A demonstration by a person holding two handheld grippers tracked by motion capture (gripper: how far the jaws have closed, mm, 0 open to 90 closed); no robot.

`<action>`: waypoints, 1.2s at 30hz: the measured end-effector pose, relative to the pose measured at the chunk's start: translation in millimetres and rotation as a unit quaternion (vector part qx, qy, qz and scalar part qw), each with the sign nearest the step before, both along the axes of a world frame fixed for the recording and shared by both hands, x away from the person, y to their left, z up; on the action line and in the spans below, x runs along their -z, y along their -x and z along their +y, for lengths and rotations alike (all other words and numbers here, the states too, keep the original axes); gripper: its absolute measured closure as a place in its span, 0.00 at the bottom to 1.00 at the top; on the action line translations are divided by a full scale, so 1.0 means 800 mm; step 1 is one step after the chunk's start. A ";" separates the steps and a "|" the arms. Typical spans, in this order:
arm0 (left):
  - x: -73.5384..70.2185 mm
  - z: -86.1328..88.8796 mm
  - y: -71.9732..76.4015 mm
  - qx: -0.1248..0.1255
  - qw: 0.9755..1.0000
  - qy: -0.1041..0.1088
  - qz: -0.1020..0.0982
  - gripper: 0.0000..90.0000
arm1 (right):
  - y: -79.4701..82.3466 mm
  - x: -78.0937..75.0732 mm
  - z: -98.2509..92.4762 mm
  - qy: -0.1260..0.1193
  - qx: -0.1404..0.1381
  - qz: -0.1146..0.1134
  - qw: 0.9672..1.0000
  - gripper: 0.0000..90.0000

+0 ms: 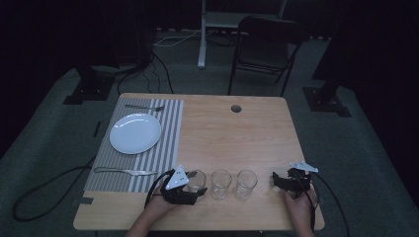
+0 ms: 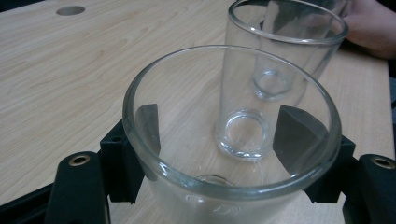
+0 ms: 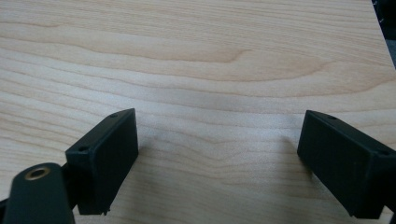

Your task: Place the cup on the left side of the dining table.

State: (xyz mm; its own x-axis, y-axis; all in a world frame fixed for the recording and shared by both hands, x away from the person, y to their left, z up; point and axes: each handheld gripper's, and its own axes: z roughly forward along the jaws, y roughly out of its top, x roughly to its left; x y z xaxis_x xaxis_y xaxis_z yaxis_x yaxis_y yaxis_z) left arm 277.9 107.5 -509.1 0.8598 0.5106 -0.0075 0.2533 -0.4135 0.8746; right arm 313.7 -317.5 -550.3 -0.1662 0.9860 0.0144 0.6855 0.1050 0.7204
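Seemingly about to be lifted, a clear drinking glass (image 2: pixel 231 140) is pinched by the left gripper (image 2: pixel 219 154); an upright, level hold is advised, the right gripper (image 3: pixel 217 158) spread empty.

1. A clear glass (image 2: pixel 231 140) sits at the lower centre of the frame, between the two black jaws of the left gripper (image 2: pixel 224 154).
2. The pads (image 2: pixel 296 137) stand at its sides, seen through the wall.
3. A second glass (image 2: pixel 285 51) stands upright just behind it, upper right.
4. A hand (image 2: pixel 373 25) rests at the top right corner.
5. The wooden table (image 2: pixel 70 79) has a round hole (image 2: pixel 70 10) at the upper left.
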 end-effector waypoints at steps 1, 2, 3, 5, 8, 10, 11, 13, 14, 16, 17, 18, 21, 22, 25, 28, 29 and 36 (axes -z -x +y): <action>0.000 0.000 0.001 -0.003 1.000 -0.001 -0.005 0.33 | 0.000 0.000 0.000 0.000 0.000 0.000 1.000 0.13; -0.001 -0.001 0.001 0.000 1.000 -0.002 -0.002 0.33 | 0.000 0.000 0.000 0.000 0.000 0.000 1.000 0.13; -0.001 -0.002 0.002 -0.001 1.000 -0.004 -0.006 0.33 | 0.000 0.000 0.000 0.000 0.000 0.000 1.000 0.13; -0.001 -0.001 0.001 -0.004 1.000 -0.004 -0.003 0.33 | 0.000 0.000 0.000 0.000 0.000 0.000 1.000 0.13; -0.002 0.002 0.000 -0.010 1.000 -0.001 -0.001 0.33 | 0.000 0.000 0.000 0.000 0.000 0.000 1.000 0.13; -0.003 0.004 -0.001 -0.013 1.000 0.001 0.002 0.33 | 0.000 0.000 0.000 0.000 0.000 0.000 1.000 0.13; -0.004 0.005 -0.001 -0.015 1.000 0.002 -0.001 0.33 | 0.000 0.000 0.000 0.000 0.000 0.000 1.000 0.13; -0.006 0.007 -0.002 -0.014 1.000 0.004 0.000 0.33 | 0.000 0.000 0.000 0.000 0.000 0.000 1.000 0.13; -0.006 0.007 -0.002 -0.018 1.000 0.004 -0.002 0.33 | 0.000 0.000 0.000 0.000 0.000 0.000 1.000 0.13; -0.008 0.008 -0.004 -0.019 1.000 0.001 0.001 0.33 | 0.000 0.000 0.000 0.000 0.000 0.000 1.000 0.13; -0.008 0.009 -0.004 -0.022 1.000 -0.002 -0.002 0.33 | 0.000 0.000 0.000 0.000 0.000 0.000 1.000 0.13; -0.009 0.010 -0.005 -0.021 1.000 -0.005 0.000 0.33 | 0.000 0.000 0.000 0.000 0.000 0.000 1.000 0.13; -0.012 0.014 -0.008 -0.025 1.000 -0.003 -0.001 0.33 | 0.000 0.000 0.000 0.000 0.000 0.000 1.000 0.13; -0.013 0.015 -0.008 -0.030 1.000 -0.002 -0.005 0.33 | 0.000 0.000 0.000 0.000 0.000 0.000 1.000 0.13; -0.016 0.017 -0.010 -0.028 1.000 -0.004 -0.006 0.33 | 0.000 0.000 0.000 0.000 0.000 0.000 1.000 0.13; -0.022 0.020 -0.014 -0.037 0.999 -0.002 -0.012 0.33 | 0.000 0.000 0.000 0.000 0.000 0.000 1.000 0.13; -0.024 0.021 -0.016 -0.037 0.999 -0.002 -0.010 0.33 | 0.000 0.000 0.000 0.000 0.000 0.000 1.000 0.13; -0.033 0.032 -0.025 -0.061 0.998 0.003 -0.019 0.33 | 0.000 0.000 0.000 0.000 0.000 0.000 1.000 0.13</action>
State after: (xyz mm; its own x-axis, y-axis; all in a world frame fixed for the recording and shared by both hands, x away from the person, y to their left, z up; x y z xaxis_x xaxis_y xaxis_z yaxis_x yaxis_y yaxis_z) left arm 298.3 132.8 -482.8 0.7912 0.6113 0.0203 0.2678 -0.3760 0.8871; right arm 313.7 -317.4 -550.3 -0.1661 0.9860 0.0146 0.6857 0.1049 0.7203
